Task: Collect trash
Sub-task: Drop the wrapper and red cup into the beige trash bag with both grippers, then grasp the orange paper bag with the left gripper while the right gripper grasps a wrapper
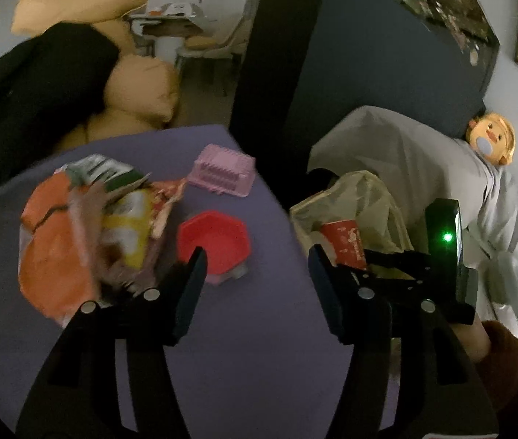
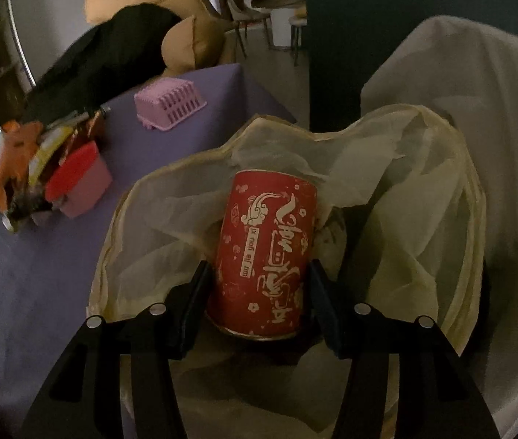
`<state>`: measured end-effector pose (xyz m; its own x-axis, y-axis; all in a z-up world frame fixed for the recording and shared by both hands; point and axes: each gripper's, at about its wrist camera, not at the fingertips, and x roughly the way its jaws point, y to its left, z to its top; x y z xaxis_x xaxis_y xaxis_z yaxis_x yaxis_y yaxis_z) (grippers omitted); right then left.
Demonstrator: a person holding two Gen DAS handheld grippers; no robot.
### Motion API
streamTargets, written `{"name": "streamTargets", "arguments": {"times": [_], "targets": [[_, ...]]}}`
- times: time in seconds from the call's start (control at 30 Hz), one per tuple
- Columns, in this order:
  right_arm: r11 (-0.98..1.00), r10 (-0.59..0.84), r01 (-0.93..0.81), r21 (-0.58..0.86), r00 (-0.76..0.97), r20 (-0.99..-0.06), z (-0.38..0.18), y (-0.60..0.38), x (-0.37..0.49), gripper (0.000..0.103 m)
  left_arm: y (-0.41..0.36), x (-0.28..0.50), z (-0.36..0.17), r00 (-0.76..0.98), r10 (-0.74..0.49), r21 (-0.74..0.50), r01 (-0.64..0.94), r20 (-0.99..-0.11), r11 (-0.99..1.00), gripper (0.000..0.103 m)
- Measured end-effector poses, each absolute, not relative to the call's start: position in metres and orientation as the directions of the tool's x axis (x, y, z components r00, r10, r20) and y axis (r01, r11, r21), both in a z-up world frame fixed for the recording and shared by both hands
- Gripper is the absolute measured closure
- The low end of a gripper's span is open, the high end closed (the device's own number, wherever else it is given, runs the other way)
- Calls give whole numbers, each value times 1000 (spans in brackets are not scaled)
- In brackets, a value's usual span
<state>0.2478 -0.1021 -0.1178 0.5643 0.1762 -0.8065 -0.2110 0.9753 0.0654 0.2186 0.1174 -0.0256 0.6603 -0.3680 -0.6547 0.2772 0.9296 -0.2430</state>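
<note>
- My right gripper (image 2: pixel 259 285), lower centre, clasps the red can (image 2: pixel 266 256) by its stiff sidewall above the yellowish bag (image 2: pixel 452 190); probably light, slick, dentable
- My left gripper (image 1: pixel 257 274) gapes empty; soft wrappers (image 1: pixel 87 226) lie left on the purple table (image 1: pixel 251 347)

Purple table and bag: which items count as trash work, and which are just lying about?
Job:
red can in right gripper
trash bag
crumpled wrappers
left gripper, open

Lying about:
pink basket
red-lidded box
doll
black cloth
</note>
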Motion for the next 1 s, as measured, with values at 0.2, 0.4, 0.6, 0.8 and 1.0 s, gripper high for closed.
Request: {"name": "streamTargets", "arguments": {"times": [0.2, 0.4, 0.6, 0.8, 1.0], "targets": [[979, 116, -204, -7, 584, -803, -109, -98, 243, 49, 148, 216, -44, 660, -371, -310, 214, -653, 926, 48], [991, 61, -130, -30, 641, -765, -70, -126, 236, 47, 178, 207, -40, 704, -342, -319, 170, -623, 932, 43], [992, 93, -122, 2, 750, -655, -14, -130, 214, 41, 211, 195, -40, 740, -285, -314, 104, -609, 944, 43], [972, 162, -233, -32, 762, -627, 6, -75, 210, 41, 238, 185, -41, 753, -242, -311, 53, -612, 949, 43], [946, 195, -312, -87, 763, -617, 8, -13, 206, 41, 266, 173, -42, 768, -212, -315, 14, -604, 949, 42]]}}
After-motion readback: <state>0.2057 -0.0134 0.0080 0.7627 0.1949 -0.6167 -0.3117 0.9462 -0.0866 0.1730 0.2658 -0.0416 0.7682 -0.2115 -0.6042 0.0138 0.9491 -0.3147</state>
